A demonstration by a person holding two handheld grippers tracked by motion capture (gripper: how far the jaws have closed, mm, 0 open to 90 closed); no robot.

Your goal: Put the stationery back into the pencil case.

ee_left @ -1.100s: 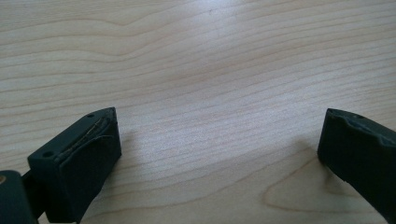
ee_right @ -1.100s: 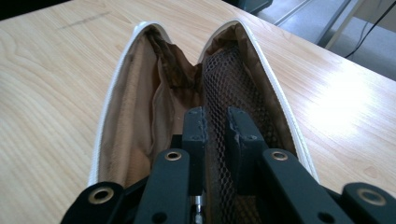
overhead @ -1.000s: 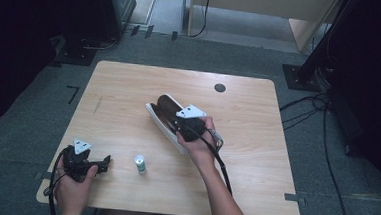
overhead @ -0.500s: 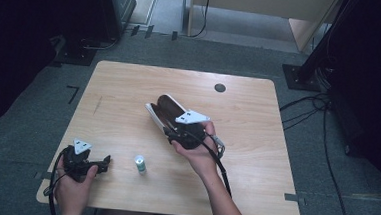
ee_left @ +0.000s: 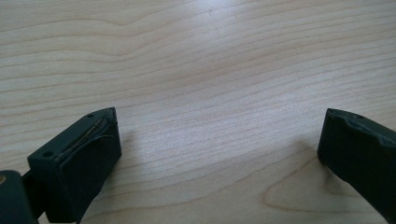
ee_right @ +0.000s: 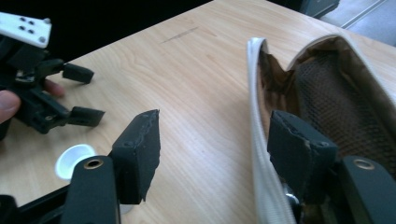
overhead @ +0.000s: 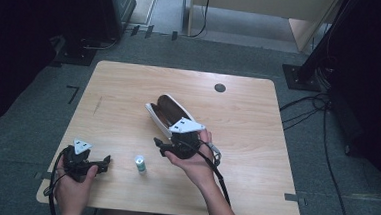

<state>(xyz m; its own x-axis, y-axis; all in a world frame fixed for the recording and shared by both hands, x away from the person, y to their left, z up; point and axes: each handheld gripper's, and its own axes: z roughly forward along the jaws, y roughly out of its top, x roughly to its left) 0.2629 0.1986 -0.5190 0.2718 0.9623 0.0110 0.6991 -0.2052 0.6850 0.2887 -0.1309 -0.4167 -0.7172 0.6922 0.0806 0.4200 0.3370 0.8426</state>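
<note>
Left gripper (overhead: 106, 161): near table edge, resting low on the wood in the person's left hand; jaws spread wide over bare table (ee_left: 210, 70), nothing between them.
Small bottle (overhead: 139, 164): upright with a white cap, between the two grippers, just left of the right one.
Right gripper (overhead: 160, 146): mid-table, in the right hand; jaws have just been opening and stand well apart, gripping nothing.
Pouch (overhead: 164, 112): white-edged, brown mesh inside, lying open just beyond the right gripper; its rim (ee_right: 256, 116) runs up between the jaws, one jaw over the opening, the other over bare wood.
</note>
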